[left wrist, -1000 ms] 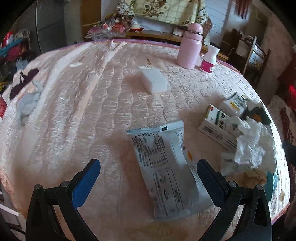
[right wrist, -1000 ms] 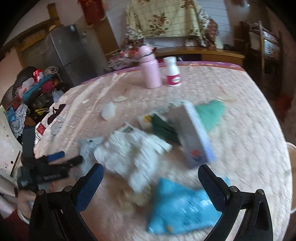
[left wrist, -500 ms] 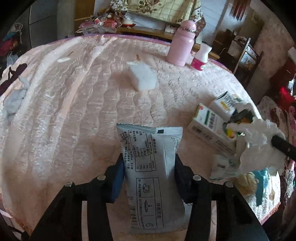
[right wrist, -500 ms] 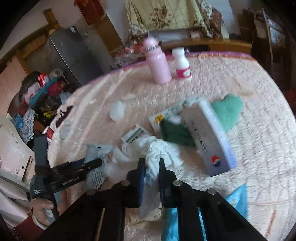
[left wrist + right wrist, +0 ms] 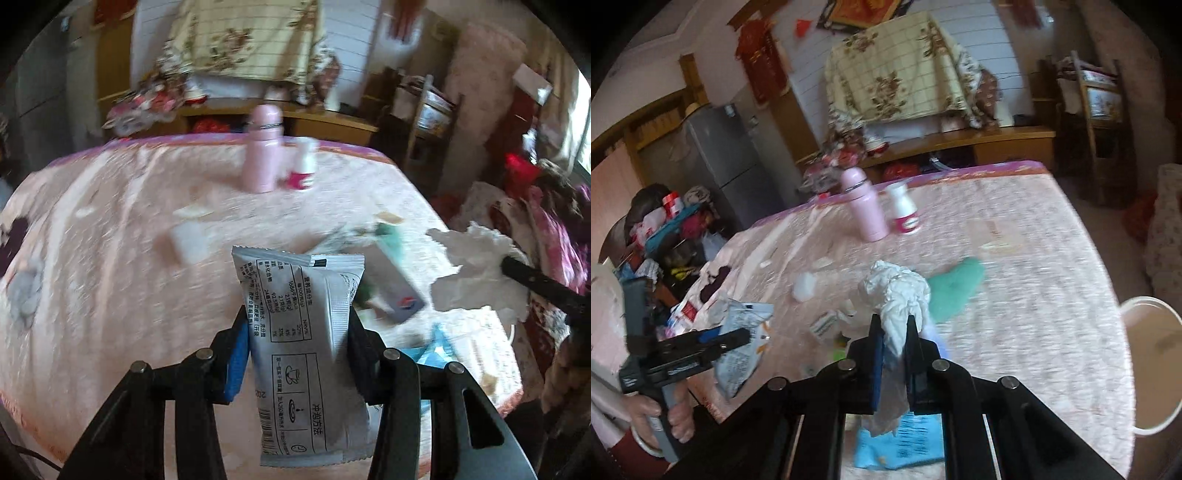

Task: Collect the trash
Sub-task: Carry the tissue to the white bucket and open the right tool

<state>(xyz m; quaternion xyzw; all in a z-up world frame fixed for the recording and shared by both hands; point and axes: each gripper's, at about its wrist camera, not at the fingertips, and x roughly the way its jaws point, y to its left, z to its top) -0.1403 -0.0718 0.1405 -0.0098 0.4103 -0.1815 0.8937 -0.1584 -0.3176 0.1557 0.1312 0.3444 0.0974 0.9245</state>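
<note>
Cluttered living quarters are surrounding a table under a pink quilted cloth, with a grey refrigerator and a heaped rack off its far left side.

Step in hand, as judged: both pieces of trash are gripped and clear of the cloth, so the pick-up is done and the carry is under way.

- The left gripper is pinching a silver food sachet across its width, print side facing the camera, the pack standing upright between the pads.
- The right gripper is pressed tight on a crumpled white tissue wad, which is bulging above the fingertips and trailing below them.

Next move, as judged: both loads need taking to a bin. A white bucket-like rim is showing just off the table's right edge; whether it is the receptacle cannot be told.

Remaining litter is lying near the front edge: a blue wrapper, a green cloth-like item, a white-and-blue carton and a small white block.

Clearances: a pink bottle and a small white bottle are standing well apart from both grippers at the far edge. Open cloth is lying to the right, giving free passage toward that side. The tissue grip looks slight; loose ends could snag.
</note>
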